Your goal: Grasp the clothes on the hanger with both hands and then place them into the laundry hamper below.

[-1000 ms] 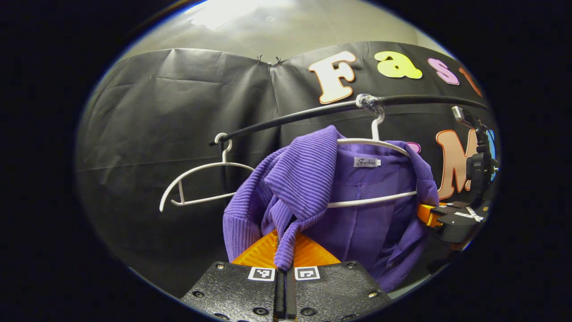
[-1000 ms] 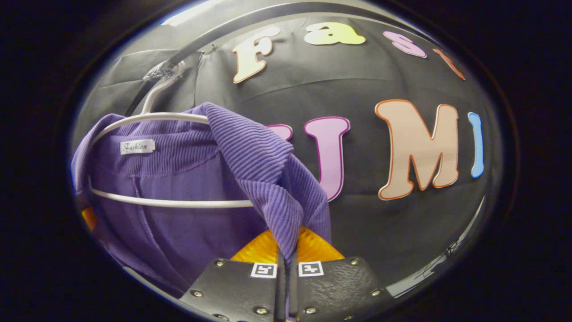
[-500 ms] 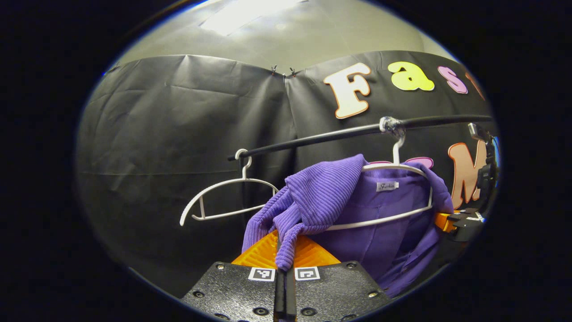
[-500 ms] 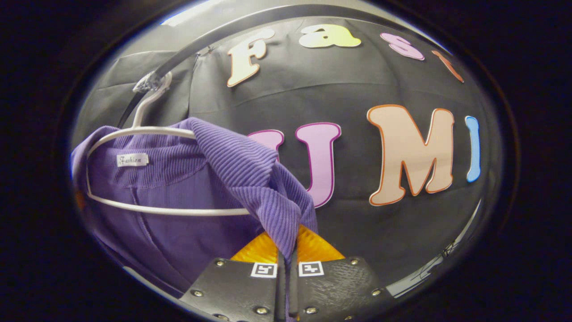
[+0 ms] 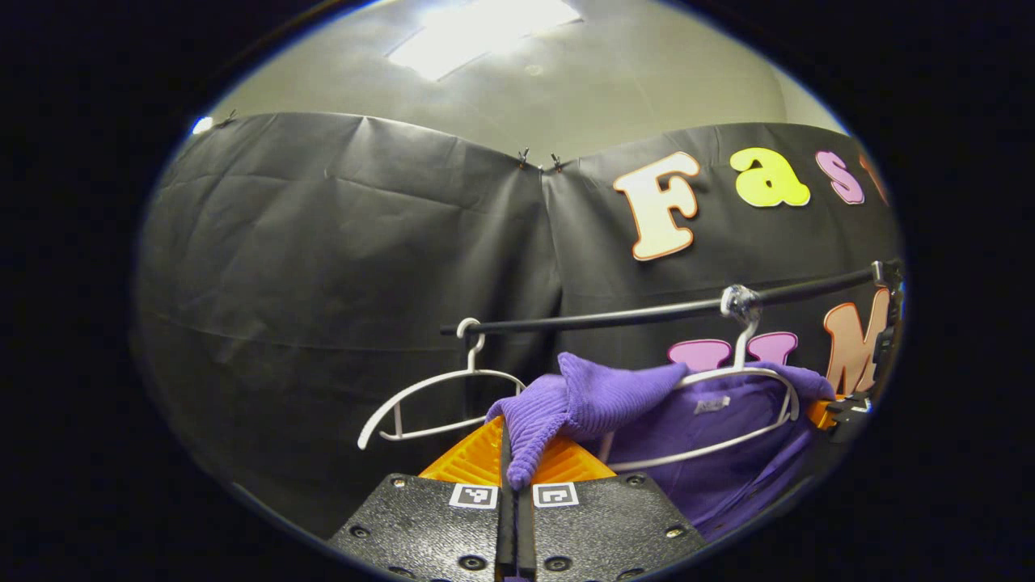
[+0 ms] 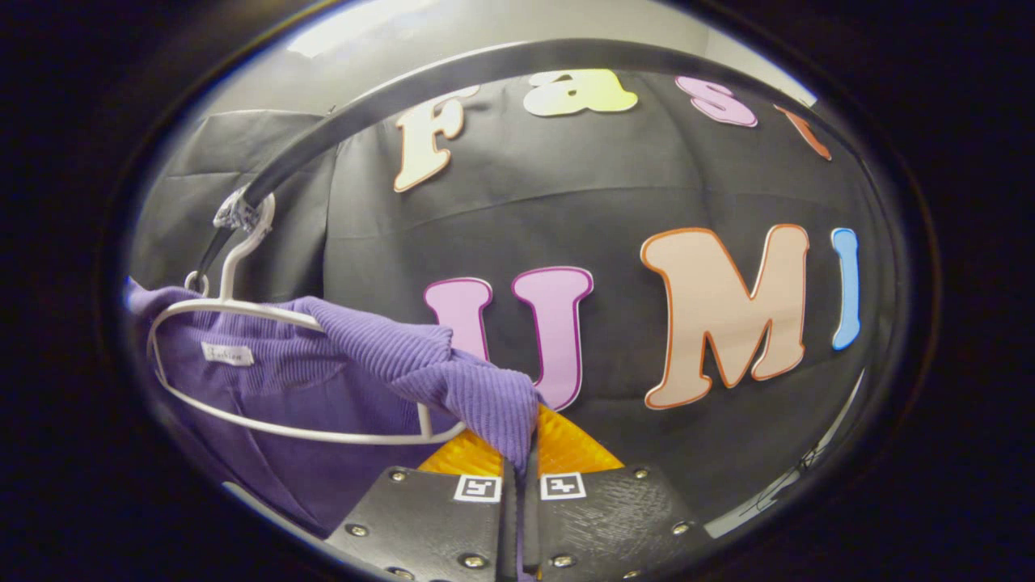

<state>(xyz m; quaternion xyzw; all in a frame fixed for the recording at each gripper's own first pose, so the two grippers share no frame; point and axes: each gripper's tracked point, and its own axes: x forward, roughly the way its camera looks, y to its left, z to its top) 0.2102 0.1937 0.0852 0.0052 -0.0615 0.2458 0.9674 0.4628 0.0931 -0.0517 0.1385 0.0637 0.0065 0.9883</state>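
A purple ribbed garment (image 5: 614, 396) hangs on a white hanger (image 5: 760, 380) from the black rail (image 5: 647, 314). My left gripper (image 5: 511, 485) is shut on the garment's left shoulder, pulled off that end of the hanger. In the right gripper view the same purple garment (image 6: 388, 364) drapes over the white hanger (image 6: 242, 307), and my right gripper (image 6: 521, 477) is shut on its right shoulder fold. The right gripper's orange and black body (image 5: 837, 408) shows at the far right of the left gripper view. The hamper is out of sight.
A second, bare white hanger (image 5: 441, 396) hangs on the rail to the left of the garment. The black rail (image 6: 453, 89) arcs close overhead in the right gripper view. Black cloth wall stands behind everything.
Both grippers have lifted and drawn back with the shoulders in their grip. The fabric has slid up off the hanger's ends, and the rail and hangers sit lower in both views.
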